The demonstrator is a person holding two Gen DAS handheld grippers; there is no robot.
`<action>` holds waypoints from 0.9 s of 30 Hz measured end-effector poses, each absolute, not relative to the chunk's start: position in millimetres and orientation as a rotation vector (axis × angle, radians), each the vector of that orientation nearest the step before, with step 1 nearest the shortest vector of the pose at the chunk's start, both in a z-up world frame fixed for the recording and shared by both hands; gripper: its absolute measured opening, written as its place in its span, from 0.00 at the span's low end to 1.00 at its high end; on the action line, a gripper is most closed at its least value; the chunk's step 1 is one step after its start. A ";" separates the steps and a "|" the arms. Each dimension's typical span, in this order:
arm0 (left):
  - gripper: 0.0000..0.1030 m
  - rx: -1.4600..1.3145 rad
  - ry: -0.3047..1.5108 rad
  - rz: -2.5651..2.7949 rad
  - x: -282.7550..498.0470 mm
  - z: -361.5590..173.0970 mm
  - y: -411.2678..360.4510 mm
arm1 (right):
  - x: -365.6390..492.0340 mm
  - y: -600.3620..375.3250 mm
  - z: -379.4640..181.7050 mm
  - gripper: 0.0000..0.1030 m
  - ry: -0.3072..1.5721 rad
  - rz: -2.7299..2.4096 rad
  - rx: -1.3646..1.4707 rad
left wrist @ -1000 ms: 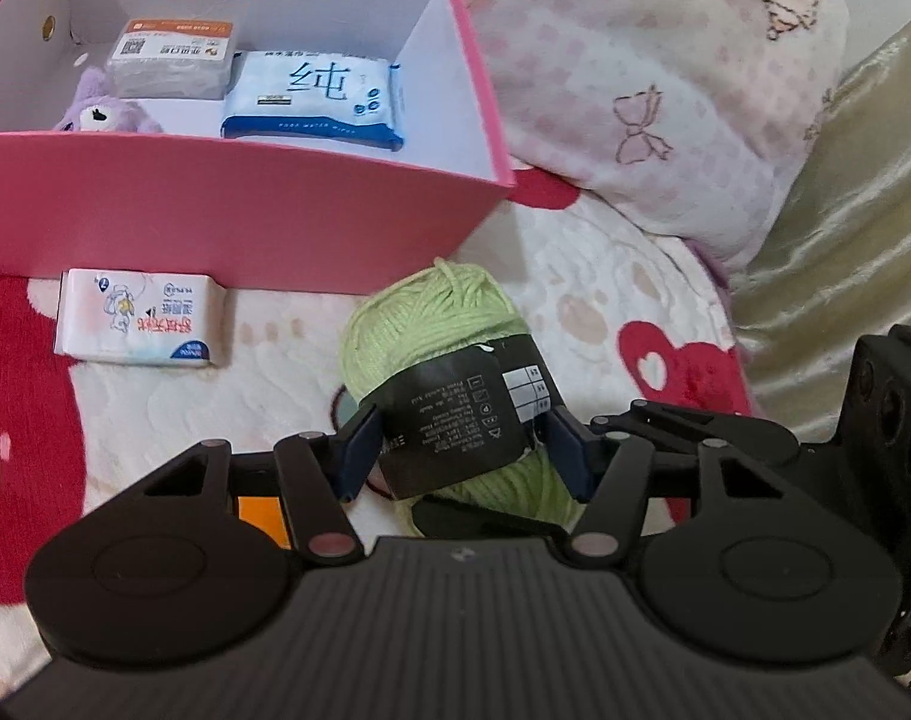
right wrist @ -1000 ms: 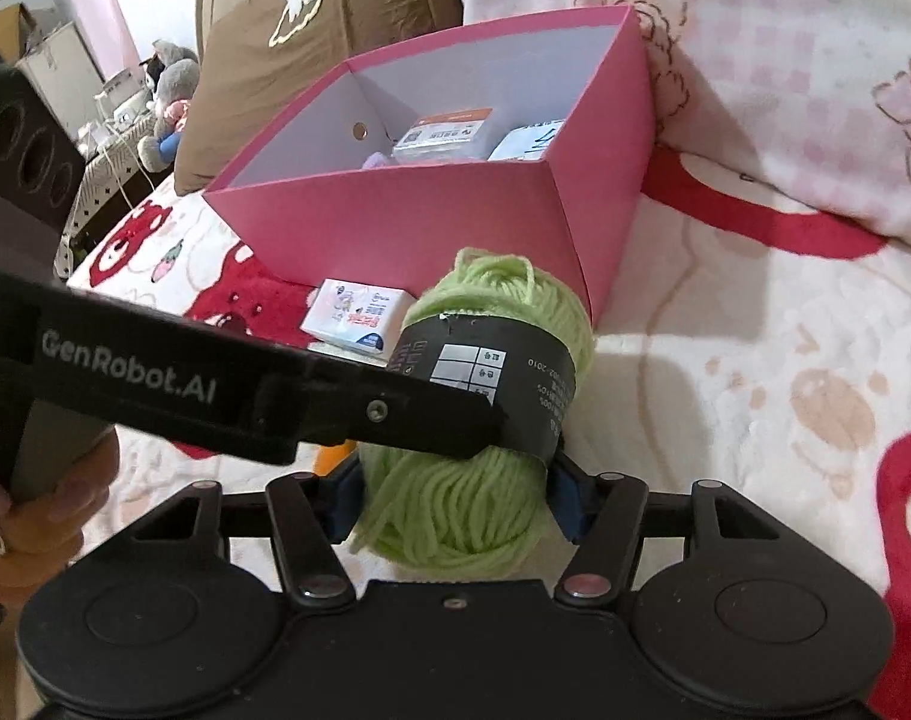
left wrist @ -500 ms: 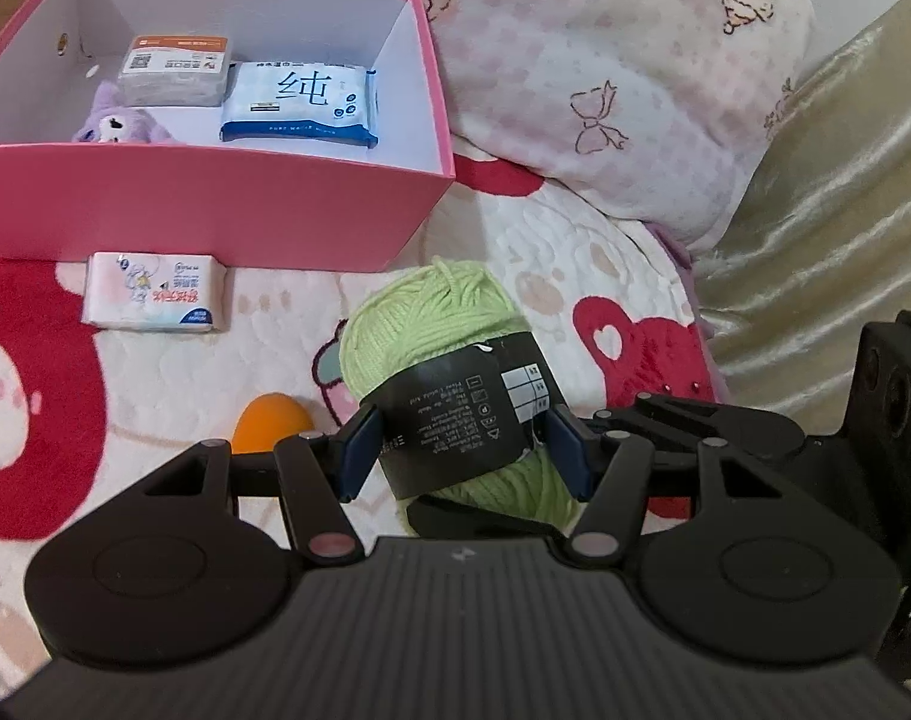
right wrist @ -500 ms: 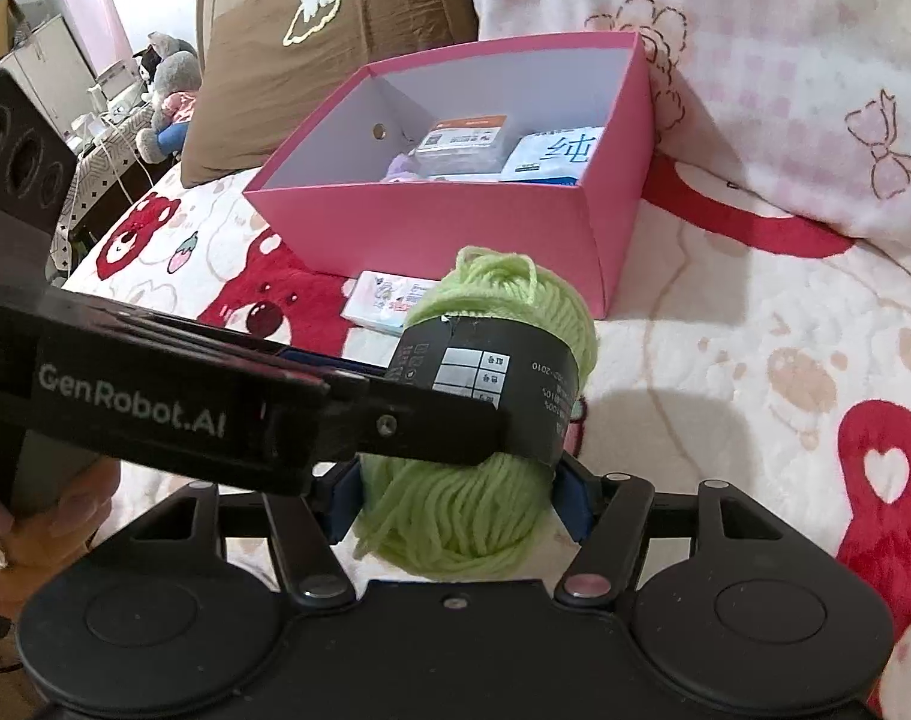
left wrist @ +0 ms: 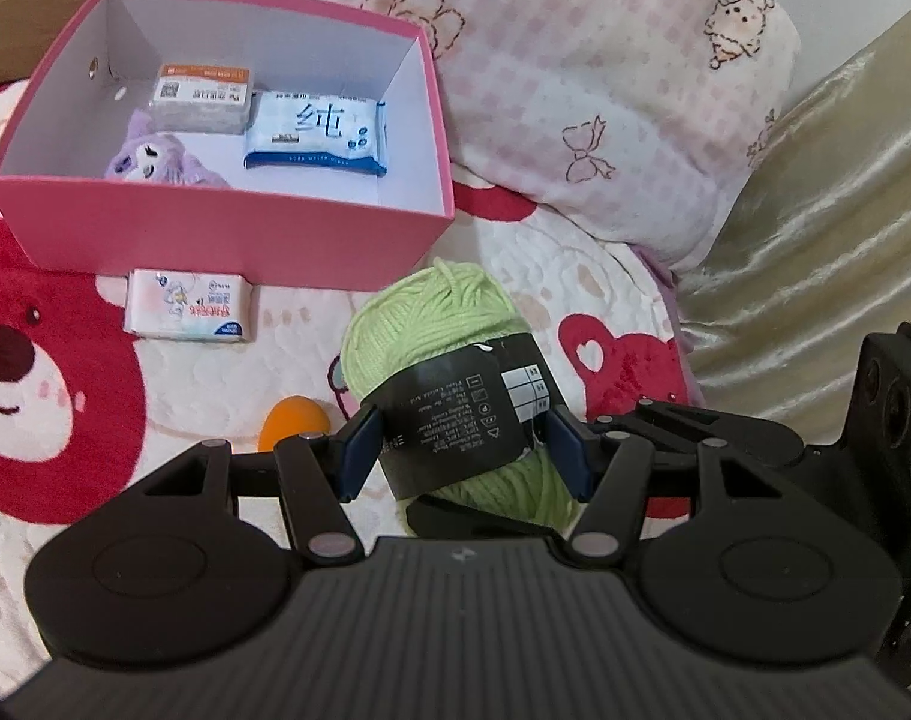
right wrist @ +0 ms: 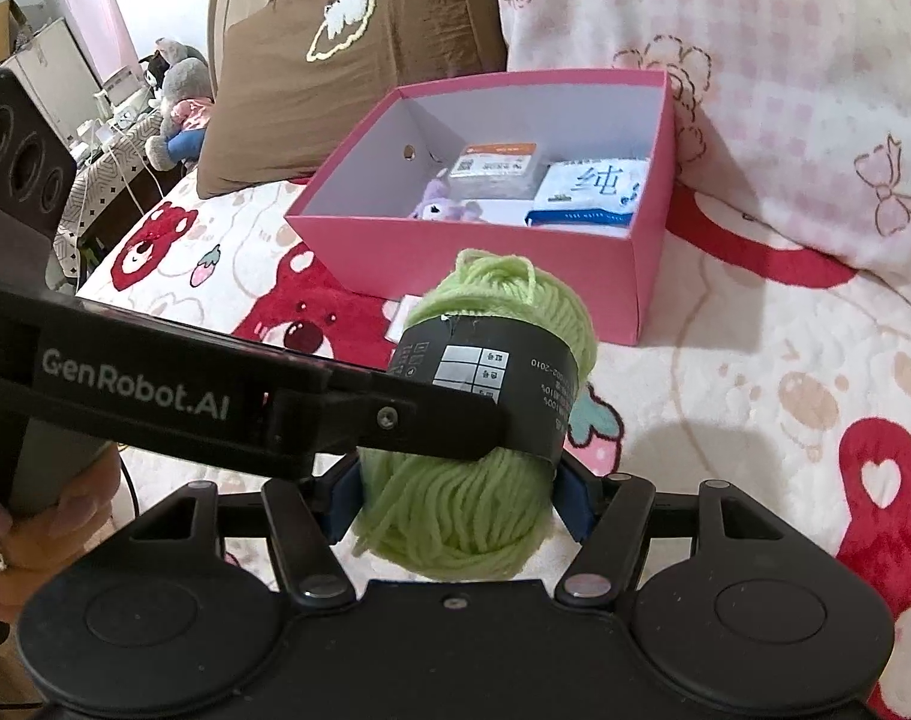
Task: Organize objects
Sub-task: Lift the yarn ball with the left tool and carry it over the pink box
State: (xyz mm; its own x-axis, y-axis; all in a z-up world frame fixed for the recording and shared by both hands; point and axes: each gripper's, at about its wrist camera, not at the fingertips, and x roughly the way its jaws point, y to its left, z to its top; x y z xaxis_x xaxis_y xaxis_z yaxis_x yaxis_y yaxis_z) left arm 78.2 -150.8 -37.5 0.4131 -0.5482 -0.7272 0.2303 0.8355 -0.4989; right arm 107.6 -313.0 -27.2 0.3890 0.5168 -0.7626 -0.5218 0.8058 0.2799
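A bed under a quilt (left wrist: 83, 480) printed with red bears carries everything. Nearest, the left gripper (left wrist: 464, 450) and right gripper (right wrist: 455, 498) both clench one green yarn skein (left wrist: 437, 324) by its black label, raised above the quilt. Beyond lie an orange ball (left wrist: 293, 426) and a tissue pack (left wrist: 188, 306), then the pink box (left wrist: 227, 234) holding a wet-wipes pack (left wrist: 317, 135), a small carton (left wrist: 203, 97) and a purple plush (left wrist: 155, 165)

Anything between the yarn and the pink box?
Nothing visible. The green yarn, gripped by both the left gripper and right gripper, sits above the bedspread short of the pink box, whose near-right floor looks free.
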 end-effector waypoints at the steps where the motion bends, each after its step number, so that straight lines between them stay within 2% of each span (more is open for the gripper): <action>1: 0.57 -0.350 1.038 -0.501 78.1 -35.2 -149.1 | 107.0 -311.4 -24.5 0.67 0.965 0.659 -0.010; 27: 0.57 -0.343 1.007 -0.504 89.1 31.7 -101.3 | 103.4 -265.2 36.8 0.66 0.881 0.662 -0.055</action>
